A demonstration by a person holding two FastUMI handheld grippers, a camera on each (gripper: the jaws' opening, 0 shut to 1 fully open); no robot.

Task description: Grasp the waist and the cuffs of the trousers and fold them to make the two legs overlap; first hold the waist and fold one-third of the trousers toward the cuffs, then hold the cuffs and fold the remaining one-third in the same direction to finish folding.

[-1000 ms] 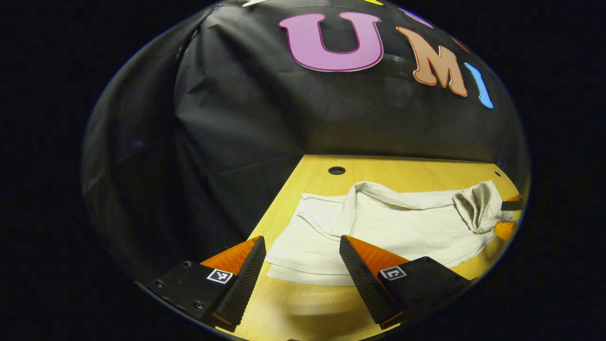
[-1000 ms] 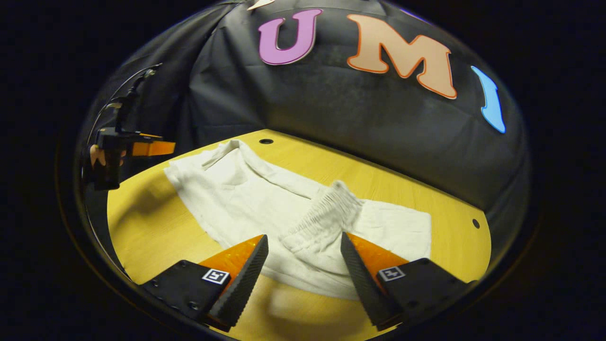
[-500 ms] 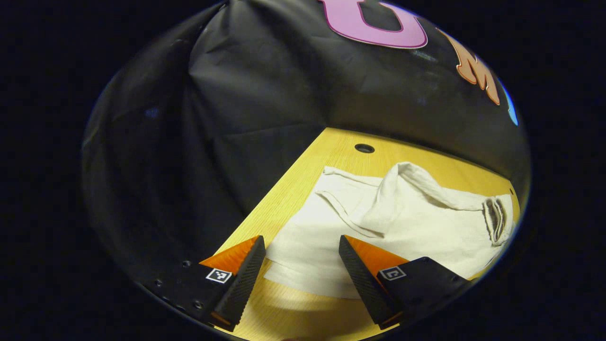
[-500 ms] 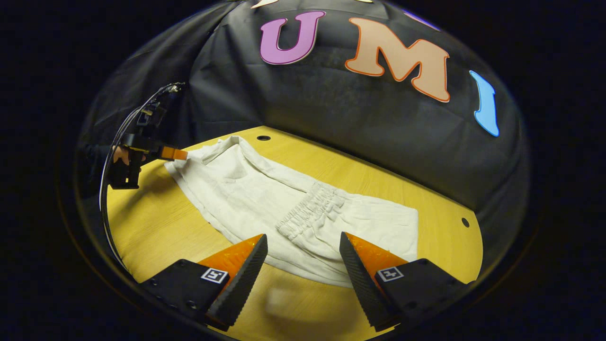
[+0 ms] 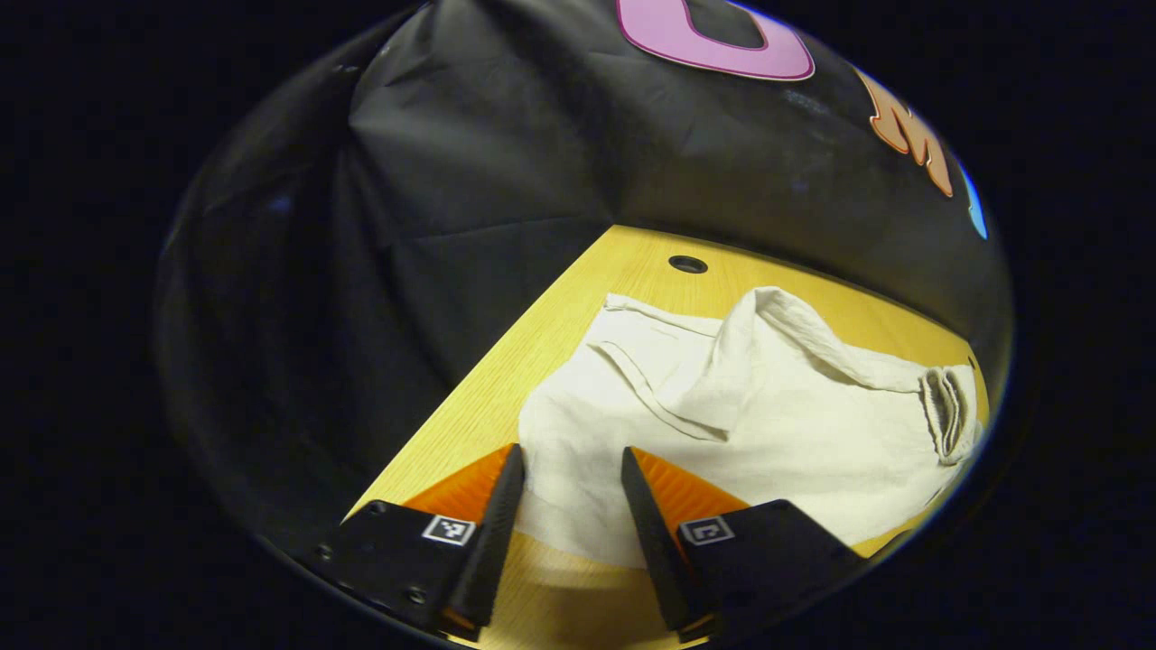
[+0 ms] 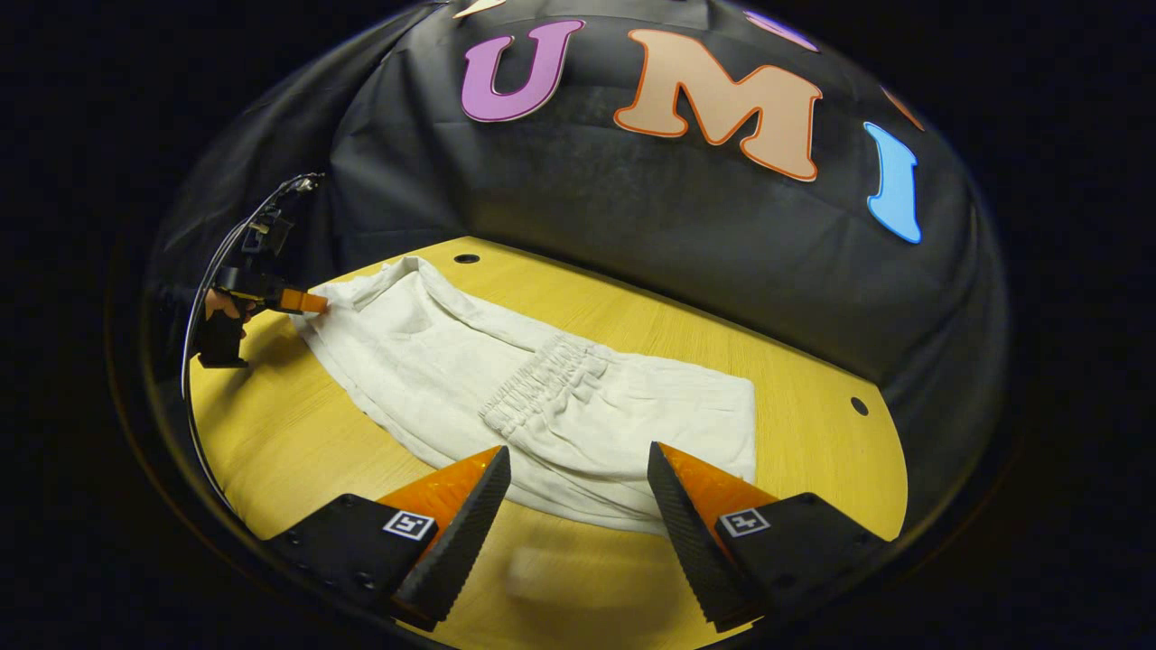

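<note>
Since half a second ago the left tool (image 5: 567,492) has narrowed its fingers around the cuff edge of the trousers (image 5: 768,424), though I cannot tell if both press the cloth. Meanwhile the right tool (image 6: 578,492) hangs open above the near hem, gripping nothing. On the table (image 6: 298,451) the trousers lie with legs overlapped and the waist (image 6: 533,384) folded over the middle; the cuff-end fold remains.

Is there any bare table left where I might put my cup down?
Yes: the near table strip before the trousers, and the far strip between them and the black cloth wall. It's crowded at the cuff end, where the left gripper straddles fabric.
</note>
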